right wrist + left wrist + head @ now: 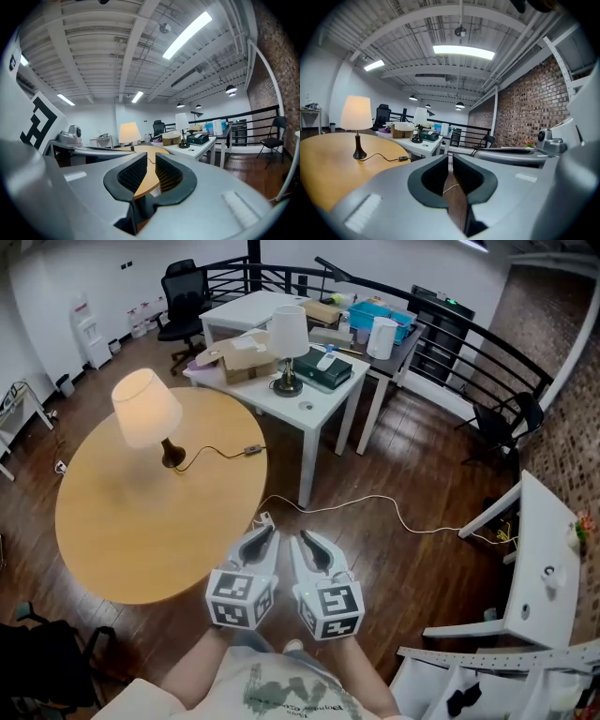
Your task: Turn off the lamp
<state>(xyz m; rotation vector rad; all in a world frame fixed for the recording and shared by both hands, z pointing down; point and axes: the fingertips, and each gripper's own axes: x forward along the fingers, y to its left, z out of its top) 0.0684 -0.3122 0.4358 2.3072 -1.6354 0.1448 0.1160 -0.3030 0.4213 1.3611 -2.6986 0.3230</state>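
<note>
The lit lamp (145,407) stands on the round wooden worktop (131,540), in its far half. From both tongs it lies at about 10 o'clock and well apart. Its cord (211,454) runs from the base toward 3 o'clock and carries a small switch (253,450) near the worktop's edge. This switch is probably the thing to press. It lies at almost 12 o'clock from the left tongs (263,531) and at about 11 o'clock from the right tongs (307,545). Its long side follows the cord, roughly on the 9-to-3 line.

The left tongs are the nearer ones, so I judge the reach belongs to them. They stand just outside the near edge of the worktop and touch nothing.

The left tongs show only a narrow slit with nothing in it. The right tongs stand a little wider and are also empty.

A second lamp (289,332), unlit, stands on the white worktop (319,404) behind.
</note>
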